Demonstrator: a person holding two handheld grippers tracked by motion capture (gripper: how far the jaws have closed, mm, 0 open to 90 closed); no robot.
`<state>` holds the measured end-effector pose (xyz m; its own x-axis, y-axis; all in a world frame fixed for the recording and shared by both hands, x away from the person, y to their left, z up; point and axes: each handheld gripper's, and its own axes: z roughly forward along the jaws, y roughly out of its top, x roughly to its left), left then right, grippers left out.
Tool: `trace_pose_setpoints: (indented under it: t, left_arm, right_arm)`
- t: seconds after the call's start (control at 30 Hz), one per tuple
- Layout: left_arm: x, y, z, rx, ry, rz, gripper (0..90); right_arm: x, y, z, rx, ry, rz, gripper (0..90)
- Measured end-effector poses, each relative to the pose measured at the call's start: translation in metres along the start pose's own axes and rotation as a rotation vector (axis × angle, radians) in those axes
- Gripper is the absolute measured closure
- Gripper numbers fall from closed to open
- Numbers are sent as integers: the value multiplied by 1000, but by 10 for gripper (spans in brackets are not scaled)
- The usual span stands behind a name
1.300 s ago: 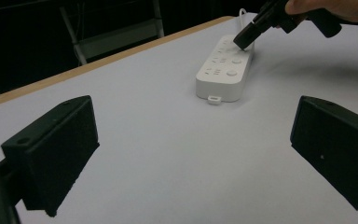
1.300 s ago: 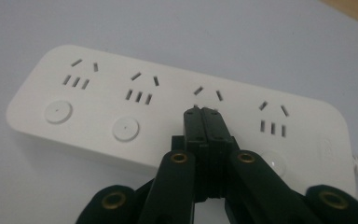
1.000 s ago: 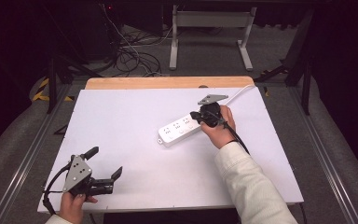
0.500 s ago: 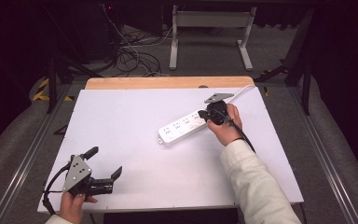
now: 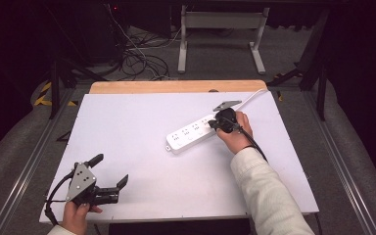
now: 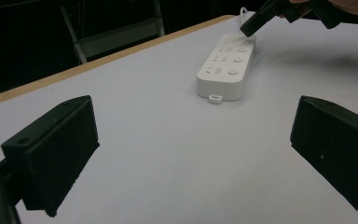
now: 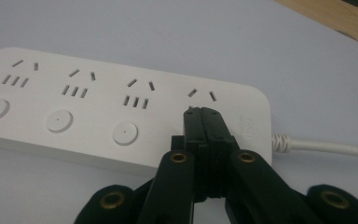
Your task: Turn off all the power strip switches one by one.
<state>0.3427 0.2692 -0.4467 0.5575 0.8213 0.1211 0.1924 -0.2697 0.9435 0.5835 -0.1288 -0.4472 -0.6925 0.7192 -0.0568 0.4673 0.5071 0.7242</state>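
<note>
A white power strip [image 5: 190,134] [image 6: 226,65] [image 7: 98,107] lies slantwise on the white tabletop [image 5: 127,122], with its white cord [image 5: 252,97] [image 7: 326,148] running off to the far right. My right gripper [image 5: 212,126] [image 7: 201,112] [image 6: 248,30] is shut with nothing between its jaws. Its tips point down at the strip's cord end, just below the last socket, and I cannot tell whether they touch. The strip's other three round buttons are in sight. My left gripper [image 5: 109,170] [image 6: 196,140] is open near the front left corner, well short of the strip.
A wooden strip [image 5: 176,86] borders the table's far edge. Behind it a metal stand [image 5: 220,29] and loose cables [image 5: 137,58] lie on the floor. Metal rails [image 5: 24,166] run along both sides of the table.
My right gripper has shifted slightly right along the strip toward its cord end and sunk lower. The left gripper has stayed where it was.
</note>
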Motion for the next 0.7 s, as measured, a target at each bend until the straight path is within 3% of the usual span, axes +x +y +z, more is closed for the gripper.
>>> trace_pose_setpoints:
  t: [0.7]
  left_arm:
    - [-1, 0, 0, 0, 0, 2, 17]
  right_arm:
    - [1, -6, 6, 5, -5, 22, 900]
